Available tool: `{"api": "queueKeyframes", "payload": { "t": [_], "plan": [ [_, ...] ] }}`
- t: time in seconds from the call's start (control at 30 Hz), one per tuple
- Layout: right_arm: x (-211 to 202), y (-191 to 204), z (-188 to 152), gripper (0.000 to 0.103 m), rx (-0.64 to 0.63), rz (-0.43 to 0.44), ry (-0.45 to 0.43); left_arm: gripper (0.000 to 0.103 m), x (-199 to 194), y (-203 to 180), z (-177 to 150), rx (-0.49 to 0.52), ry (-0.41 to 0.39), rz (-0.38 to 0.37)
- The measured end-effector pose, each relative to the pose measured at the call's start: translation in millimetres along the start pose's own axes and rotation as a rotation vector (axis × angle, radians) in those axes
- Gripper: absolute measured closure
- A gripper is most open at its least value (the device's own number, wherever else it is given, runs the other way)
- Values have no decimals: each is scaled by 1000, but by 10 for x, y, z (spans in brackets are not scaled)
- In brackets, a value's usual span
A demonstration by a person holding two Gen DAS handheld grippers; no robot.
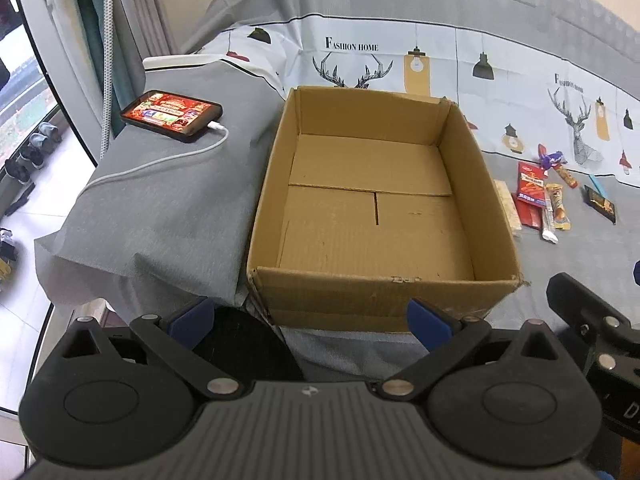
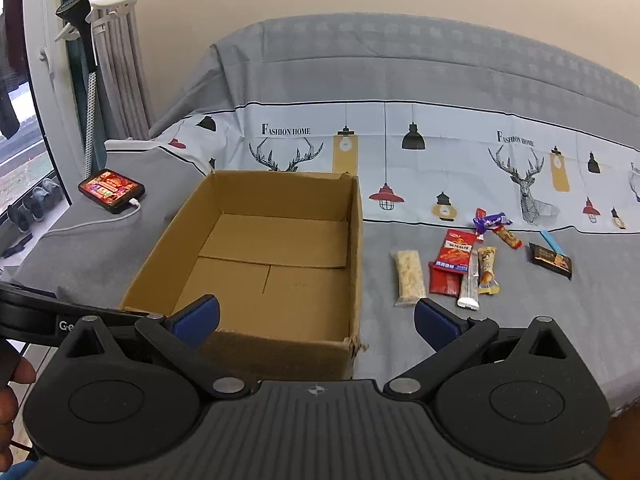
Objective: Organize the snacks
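We've got both claws spread wide, nothing in them. The cardboard box (image 1: 380, 208) sits straight ahead of our left gripper (image 1: 310, 320), open and bare inside. The snack packets (image 2: 464, 268) lie on the bedsheet (image 2: 520, 320) just ahead-right of our right gripper (image 2: 318, 316), maybe eight, they overlap.

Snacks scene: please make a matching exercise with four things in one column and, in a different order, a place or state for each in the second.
Things:
1. cardboard box
2. phone
3. pale rice bar
4. dark brown packet

Descriptions:
A. snack lying nearest the box
B. open, nothing inside
C. screen lit, white cable plugged in
D. snack farthest right

Pairs: 1-B, 2-C, 3-A, 4-D
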State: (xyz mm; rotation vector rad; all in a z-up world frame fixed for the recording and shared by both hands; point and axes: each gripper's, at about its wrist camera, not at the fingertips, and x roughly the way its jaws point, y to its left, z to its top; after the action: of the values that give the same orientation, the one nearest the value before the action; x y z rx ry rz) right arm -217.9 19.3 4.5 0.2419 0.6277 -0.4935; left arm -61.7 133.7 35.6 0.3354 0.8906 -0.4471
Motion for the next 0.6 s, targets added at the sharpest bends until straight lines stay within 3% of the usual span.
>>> {"api": "queueKeyframes", "payload": {
  "t": [0.6],
  "plan": [
    [-302, 77, -49, 0, -30, 15, -9, 0, -214, 3, -147, 10, -35, -13]
  ]
}}
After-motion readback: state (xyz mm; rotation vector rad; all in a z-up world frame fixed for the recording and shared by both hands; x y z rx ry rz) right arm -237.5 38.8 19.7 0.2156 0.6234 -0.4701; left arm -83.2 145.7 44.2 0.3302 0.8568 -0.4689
